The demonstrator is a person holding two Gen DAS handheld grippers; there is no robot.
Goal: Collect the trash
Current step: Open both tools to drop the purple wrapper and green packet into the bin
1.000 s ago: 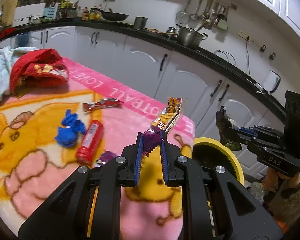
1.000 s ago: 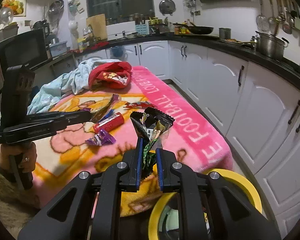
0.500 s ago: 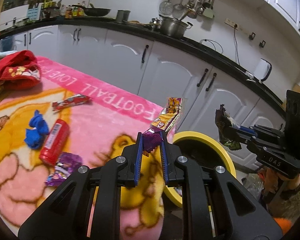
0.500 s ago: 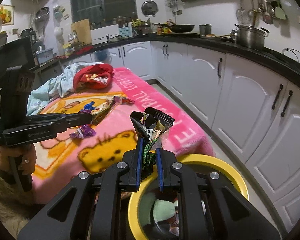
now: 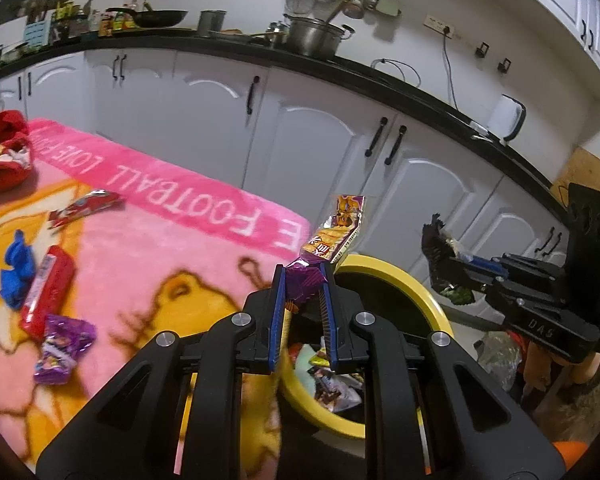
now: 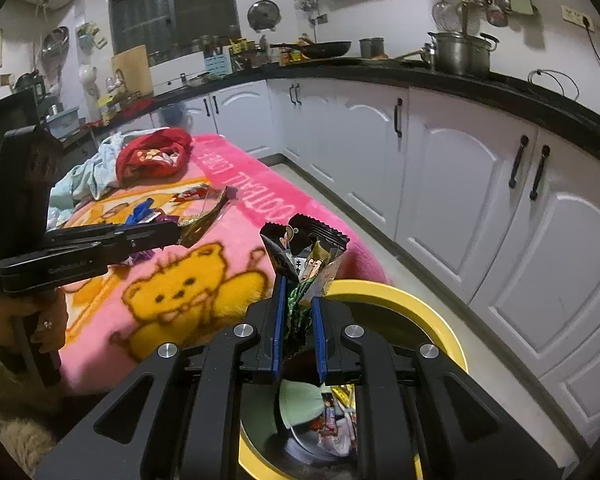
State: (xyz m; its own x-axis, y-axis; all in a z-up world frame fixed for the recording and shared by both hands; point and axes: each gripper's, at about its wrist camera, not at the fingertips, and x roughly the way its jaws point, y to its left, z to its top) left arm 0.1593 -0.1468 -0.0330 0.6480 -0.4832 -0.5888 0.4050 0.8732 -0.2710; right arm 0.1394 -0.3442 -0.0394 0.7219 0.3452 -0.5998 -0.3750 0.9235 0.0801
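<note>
Left wrist view showed my left claw (image 5: 303, 280) pinching a purple-and-yellow wrapper (image 5: 336, 228) at the yellow bin (image 5: 412, 280) rim. My right claw (image 6: 296, 304) pinched a dark wrapper (image 6: 304, 248) above the bin. I judged both should hang squarely over the opening before letting go.

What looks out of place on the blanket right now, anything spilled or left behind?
Nothing spilled. Trash is still loose on the pink blanket: a red wrapper, a blue crumpled scrap, a red tube pack and a purple wrapper. Both grippers hold wrappers over the yellow bin.
</note>
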